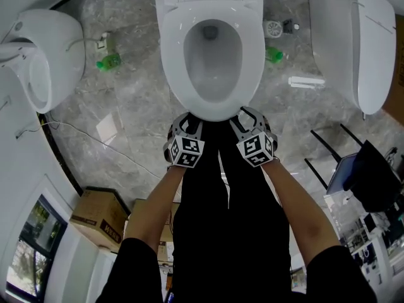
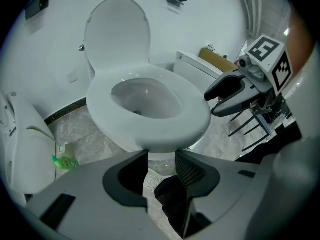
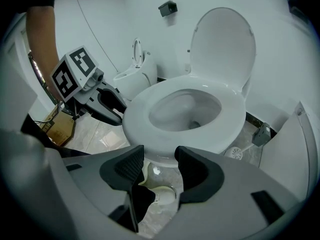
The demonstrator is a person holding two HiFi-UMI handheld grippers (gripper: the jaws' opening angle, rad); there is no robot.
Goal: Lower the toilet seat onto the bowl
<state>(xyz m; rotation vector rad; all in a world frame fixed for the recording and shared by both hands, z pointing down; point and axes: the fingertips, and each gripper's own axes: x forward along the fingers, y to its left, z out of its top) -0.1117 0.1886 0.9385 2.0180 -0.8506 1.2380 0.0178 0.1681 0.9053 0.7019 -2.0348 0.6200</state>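
The white toilet seat (image 1: 172, 59) lies flat on the bowl, and the lid (image 2: 117, 34) stands upright against the wall behind it. My left gripper (image 1: 184, 124) and right gripper (image 1: 248, 117) sit side by side just before the seat's front edge, both open with nothing between the jaws. In the left gripper view the seat ring (image 2: 195, 115) fills the middle, just beyond my left gripper (image 2: 161, 166), with the right gripper (image 2: 227, 91) beside it. The right gripper view shows the seat (image 3: 140, 125), the lid (image 3: 222, 46), my right gripper (image 3: 159, 166) and the left gripper (image 3: 107, 104).
Another toilet (image 1: 44, 62) stands at the left and one with a closed lid (image 1: 356, 36) at the right. Green bottles (image 1: 108, 60) and a toilet brush (image 1: 273, 28) sit on the marble floor. Cardboard boxes (image 1: 96, 216) lie behind left, a black rack (image 1: 328, 150) at right.
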